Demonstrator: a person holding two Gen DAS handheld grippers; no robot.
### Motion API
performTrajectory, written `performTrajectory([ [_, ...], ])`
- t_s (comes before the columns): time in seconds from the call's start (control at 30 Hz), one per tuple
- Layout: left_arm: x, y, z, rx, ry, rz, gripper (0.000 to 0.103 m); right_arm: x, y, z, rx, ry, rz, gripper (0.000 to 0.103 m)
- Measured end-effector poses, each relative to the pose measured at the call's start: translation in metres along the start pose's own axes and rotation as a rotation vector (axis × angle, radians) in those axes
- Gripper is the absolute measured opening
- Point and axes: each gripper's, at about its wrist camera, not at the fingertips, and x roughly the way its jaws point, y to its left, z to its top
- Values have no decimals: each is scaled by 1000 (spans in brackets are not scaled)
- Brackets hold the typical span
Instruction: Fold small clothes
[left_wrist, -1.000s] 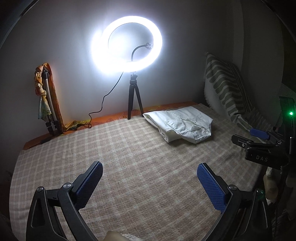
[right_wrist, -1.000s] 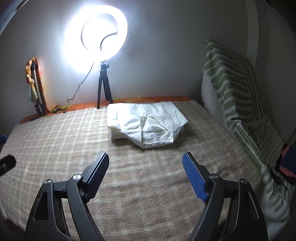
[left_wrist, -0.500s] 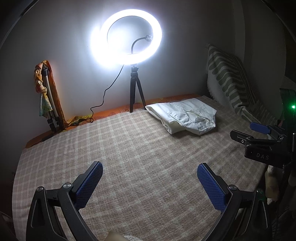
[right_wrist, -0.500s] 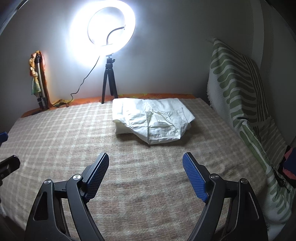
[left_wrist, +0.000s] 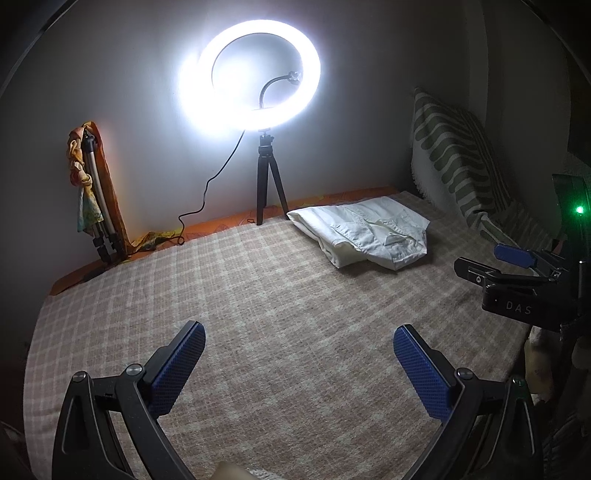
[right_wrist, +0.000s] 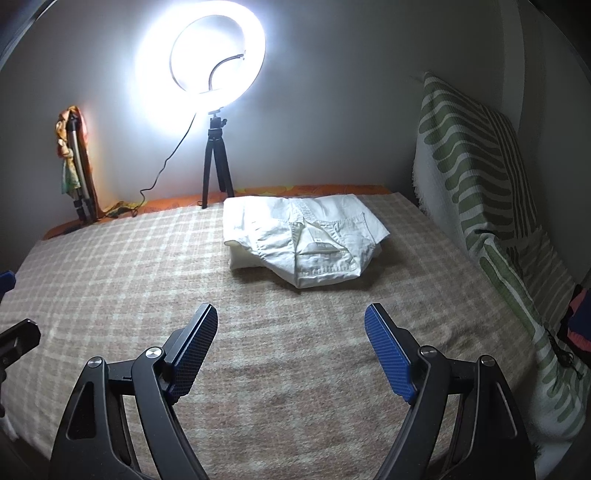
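Both my left tongs (left_wrist: 299, 363) and my right tongs (right_wrist: 291, 349) gape wide over the checked blanket (right_wrist: 110, 266) with nothing between the pads, while the folded white shorts (right_wrist: 303, 240) (waistband toward me) lie well ahead, near the ring light (right_wrist: 201, 61).

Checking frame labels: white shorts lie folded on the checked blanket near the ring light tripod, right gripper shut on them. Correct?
Not quite. The right gripper is not shut on the white shorts: its jaws stand open and empty, short of them, as the right wrist view shows. The rest holds: the shorts lie folded on the checked blanket near the ring light tripod.
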Motion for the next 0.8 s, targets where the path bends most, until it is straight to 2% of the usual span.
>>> performTrajectory([
  [0.8, -1, 0, 1, 3, -1, 5, 103, 3, 6, 0, -4, 7, 16, 82],
])
